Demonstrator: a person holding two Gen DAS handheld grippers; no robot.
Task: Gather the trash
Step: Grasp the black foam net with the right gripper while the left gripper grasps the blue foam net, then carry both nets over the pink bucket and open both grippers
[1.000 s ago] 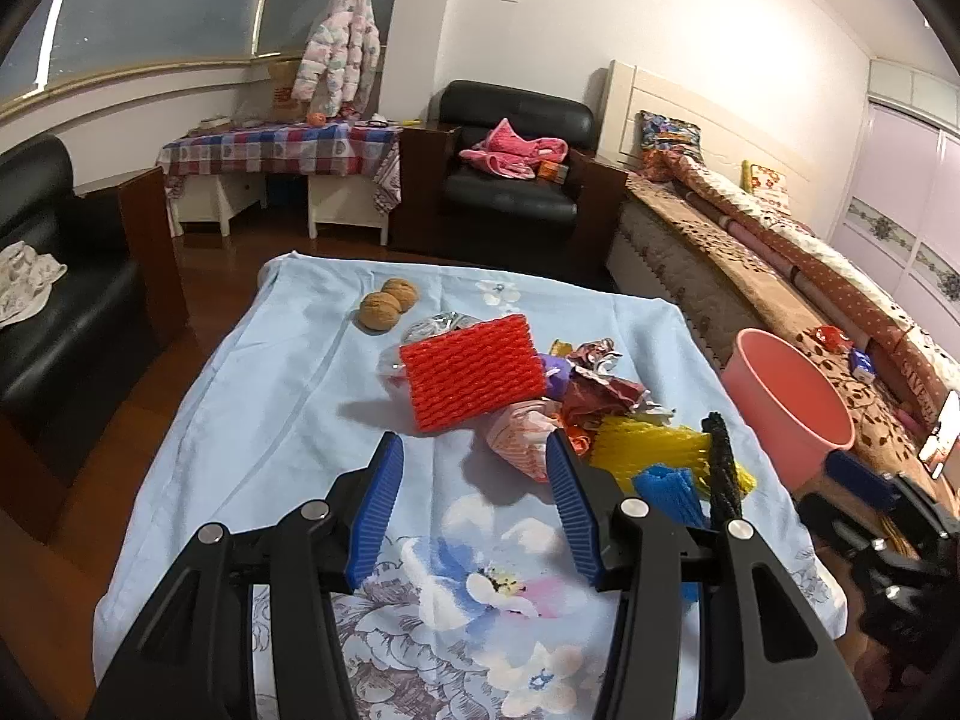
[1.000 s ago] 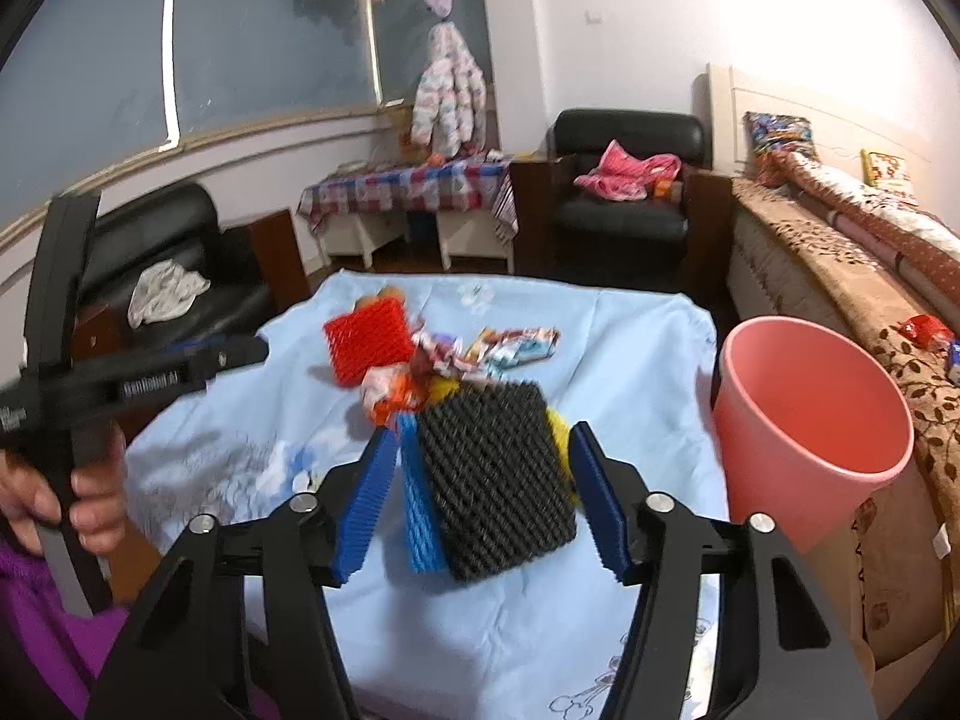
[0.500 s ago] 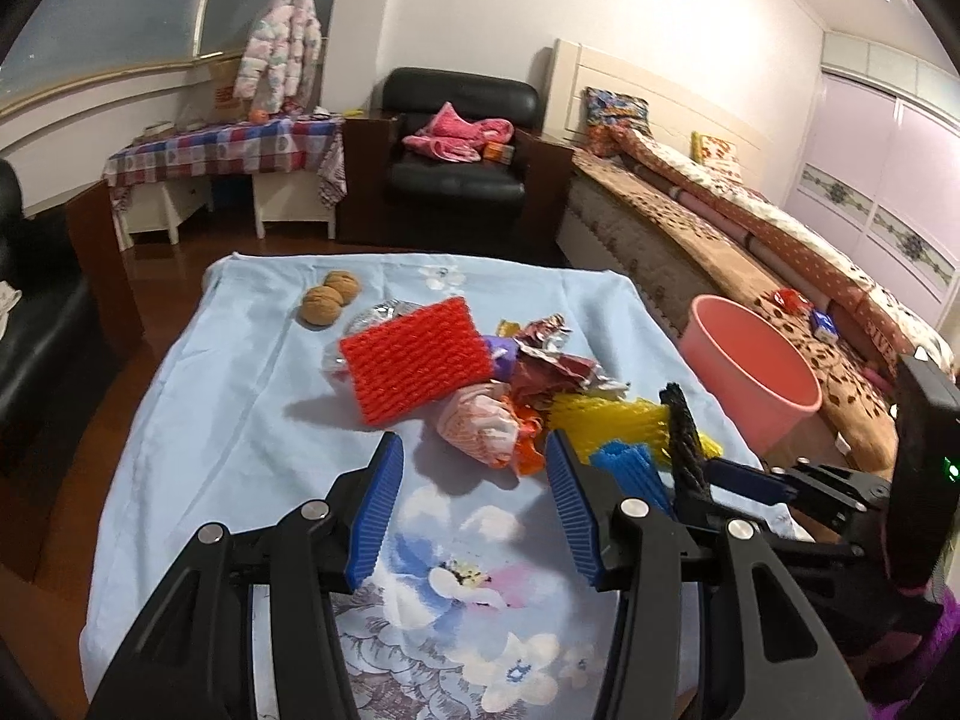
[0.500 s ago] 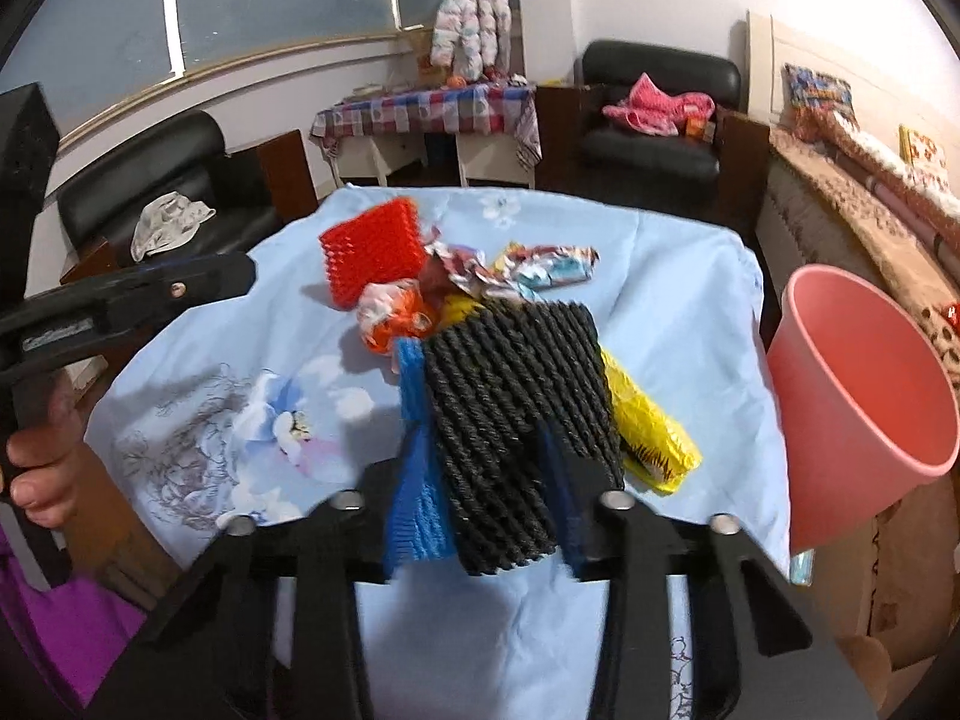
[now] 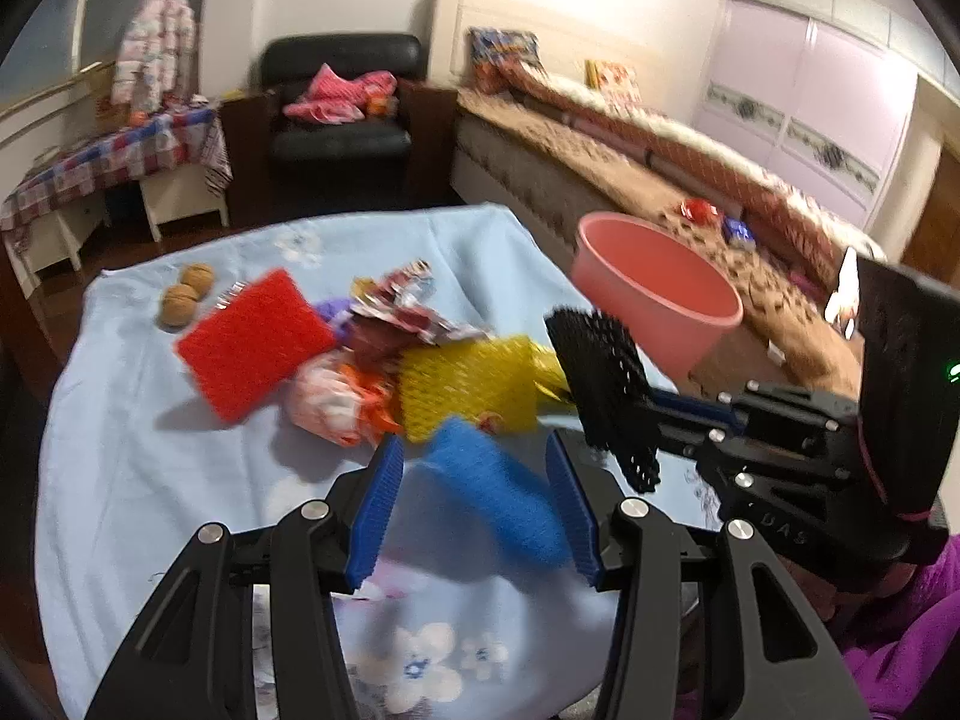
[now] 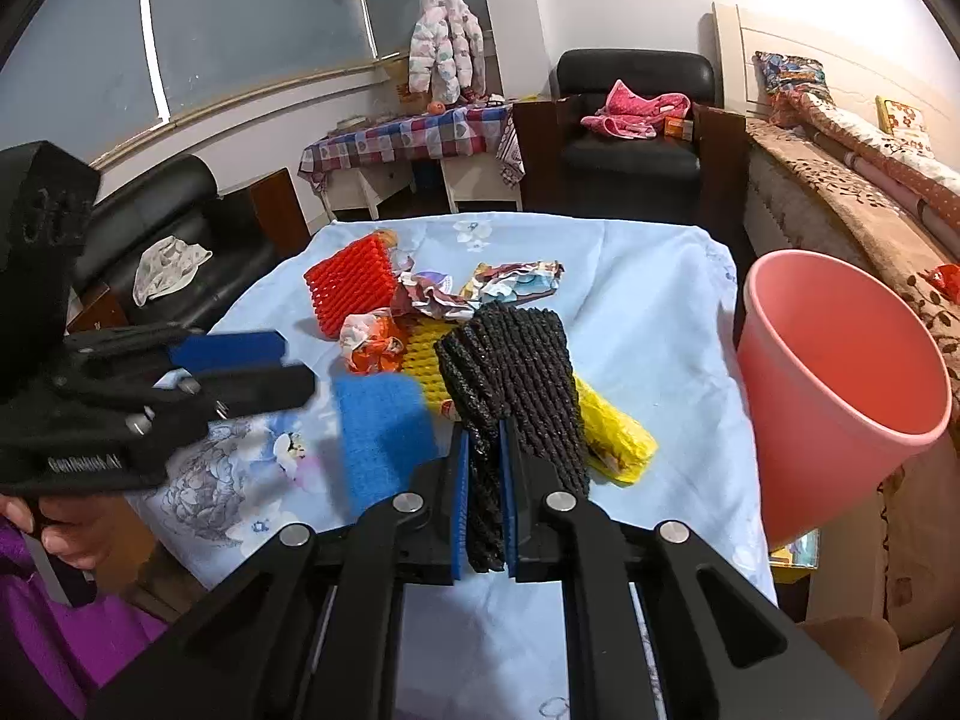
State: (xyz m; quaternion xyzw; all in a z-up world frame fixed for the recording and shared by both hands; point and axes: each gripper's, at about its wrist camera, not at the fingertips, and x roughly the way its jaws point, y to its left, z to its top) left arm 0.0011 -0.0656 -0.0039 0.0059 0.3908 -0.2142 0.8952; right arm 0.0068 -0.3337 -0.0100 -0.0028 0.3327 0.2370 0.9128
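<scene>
A black foam net [image 6: 510, 372] is pinched upright between the pads of my right gripper [image 6: 485, 438], whose jaws are closing on it; the net [image 5: 600, 384] hangs above the table's right edge in the left wrist view. My left gripper [image 5: 474, 450] is open and hovers just short of a blue foam net [image 5: 498, 498] lying on the cloth, without touching it. Behind lie a yellow foam net [image 5: 474, 378], a red foam net [image 5: 252, 348] and crumpled wrappers [image 5: 408, 306]. A pink bucket [image 6: 840, 360] stands to the right of the table.
The table wears a light blue floral cloth [image 5: 150, 450]. Two walnuts [image 5: 180, 306] sit at its far left. A bed [image 5: 660, 138] runs along the right, a black armchair [image 5: 342, 120] stands behind, and a black sofa [image 6: 150, 228] is on the left.
My right gripper has shut on the black foam net. The left gripper has swung right and lower, so the blue net now sits in front of its open fingers.
</scene>
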